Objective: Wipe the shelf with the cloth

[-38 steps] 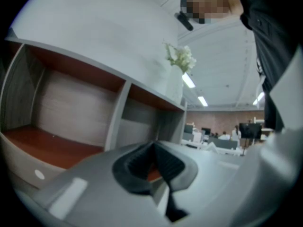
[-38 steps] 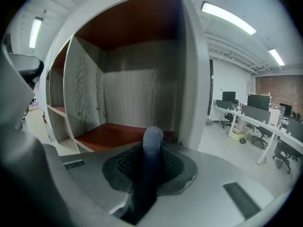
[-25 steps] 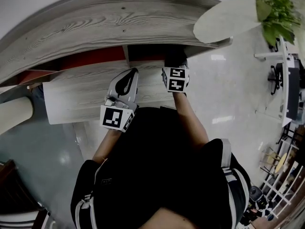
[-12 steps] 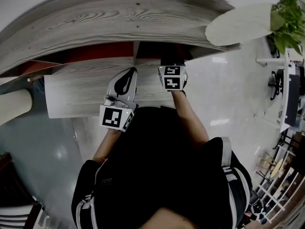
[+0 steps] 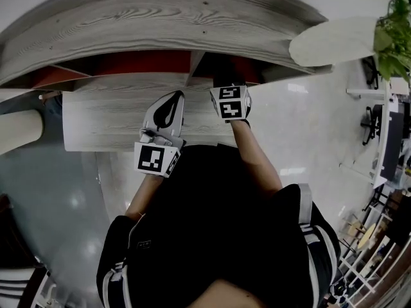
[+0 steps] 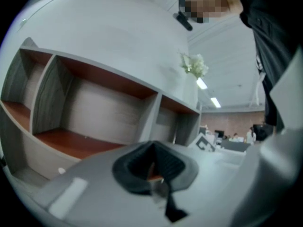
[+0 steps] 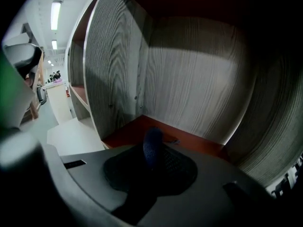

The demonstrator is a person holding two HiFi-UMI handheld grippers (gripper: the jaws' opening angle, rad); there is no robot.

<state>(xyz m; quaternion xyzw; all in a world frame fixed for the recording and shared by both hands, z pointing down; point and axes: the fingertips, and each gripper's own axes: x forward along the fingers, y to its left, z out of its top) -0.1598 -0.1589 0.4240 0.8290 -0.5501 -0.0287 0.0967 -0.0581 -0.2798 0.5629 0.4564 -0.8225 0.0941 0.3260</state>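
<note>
**Right gripper holds cloth inside a shelf compartment; left gripper idle outside**

The right gripper (image 7: 154, 161) has its jaws closed on a dark blue cloth (image 7: 152, 144). A rounded fold of it stands up between the dark pads. The cloth is inside a compartment, just above the red-brown floor (image 7: 194, 142). Whether it touches the floor cannot be told. A grey wood-grain divider (image 7: 113, 65) stands to the left of the jaws and a paler wood-grain back wall (image 7: 199, 79) lies ahead. The upper part of the compartment is in deep shadow.

The left gripper (image 6: 153, 168) has its jaws drawn together with nothing between them. Only a thin slit shows at the pads. It points at the shelf (image 6: 109, 108) from outside, facing open compartments with the same red-brown floors and grey dividers.

In the head view the right gripper's marker cube (image 5: 231, 102) sits at the mouth of a compartment, with the jaws reaching in beneath the shelf's broad top board (image 5: 160, 21). The left gripper's cube (image 5: 156, 158) is nearer the person's body. That gripper is over the pale ledge (image 5: 103, 117) in front of the compartments, to the left of the right gripper and apart from it. A green plant (image 5: 393, 37) shows at the far right, beyond the shelf's end.
</note>
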